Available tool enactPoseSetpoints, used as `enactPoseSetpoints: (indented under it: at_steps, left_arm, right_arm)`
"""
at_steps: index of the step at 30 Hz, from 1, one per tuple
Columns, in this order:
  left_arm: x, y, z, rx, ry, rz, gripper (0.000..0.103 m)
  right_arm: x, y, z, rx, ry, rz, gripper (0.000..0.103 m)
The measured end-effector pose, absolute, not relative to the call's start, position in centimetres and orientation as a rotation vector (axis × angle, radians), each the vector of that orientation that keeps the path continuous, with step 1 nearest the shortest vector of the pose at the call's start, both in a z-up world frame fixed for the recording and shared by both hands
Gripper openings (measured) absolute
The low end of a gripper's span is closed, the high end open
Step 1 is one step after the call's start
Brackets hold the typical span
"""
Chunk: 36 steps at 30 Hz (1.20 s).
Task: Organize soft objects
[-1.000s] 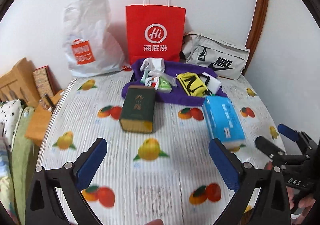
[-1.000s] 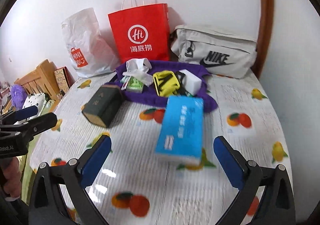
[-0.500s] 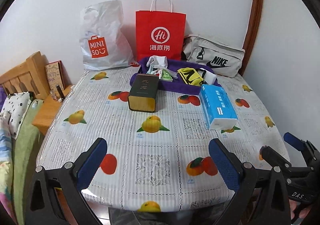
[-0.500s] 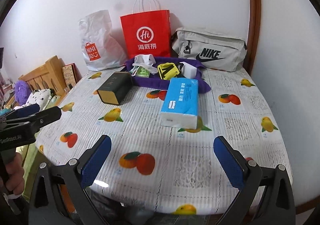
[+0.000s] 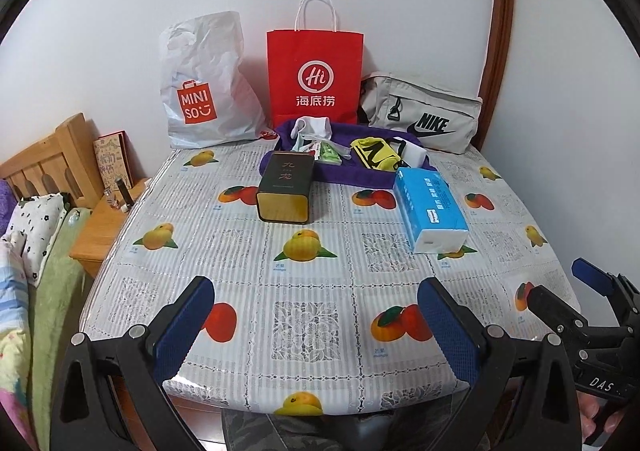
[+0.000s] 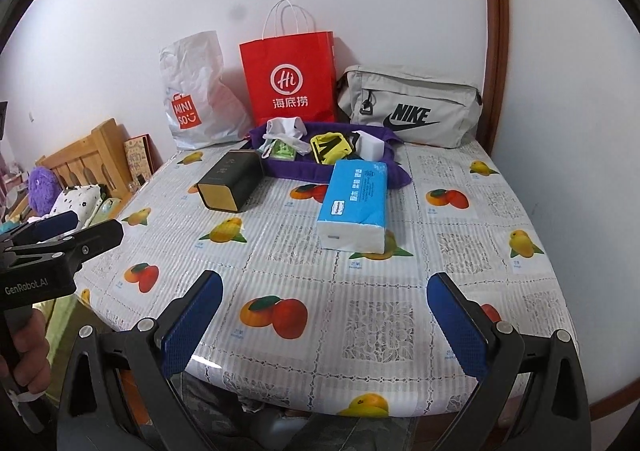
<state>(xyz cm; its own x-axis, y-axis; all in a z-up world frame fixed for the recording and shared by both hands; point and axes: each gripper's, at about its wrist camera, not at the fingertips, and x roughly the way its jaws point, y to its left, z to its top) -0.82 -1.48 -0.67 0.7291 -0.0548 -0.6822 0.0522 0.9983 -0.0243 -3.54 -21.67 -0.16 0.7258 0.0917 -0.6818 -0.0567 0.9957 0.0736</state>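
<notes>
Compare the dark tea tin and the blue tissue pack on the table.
The dark tea tin is a rigid, dark green box with a gold end; the blue tissue pack is a soft, blue and white wrapped bundle. The tin lies left of the pack, which looks longer. Both lie flat on the table, untouched by either gripper.

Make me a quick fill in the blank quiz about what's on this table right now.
1. The blue tissue pack lies on the table in front of the ______ tray.
2. The paper bag standing against the wall is ______.
3. The grey bag bears the word ______.
4. Both the left gripper and the right gripper are ______ and hold nothing.

Missing words: purple; red; NIKE; open
</notes>
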Motion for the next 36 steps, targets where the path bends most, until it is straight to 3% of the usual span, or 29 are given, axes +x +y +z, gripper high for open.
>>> enactPoseSetpoints:
  at_steps: [36]
  left_arm:
    - [-1.03,-1.89,-0.90,0.017,0.762,-0.071,0.103]
  right_arm:
    - [-3.52,-21.33,-0.39,0.061,0.756,0.083,0.101]
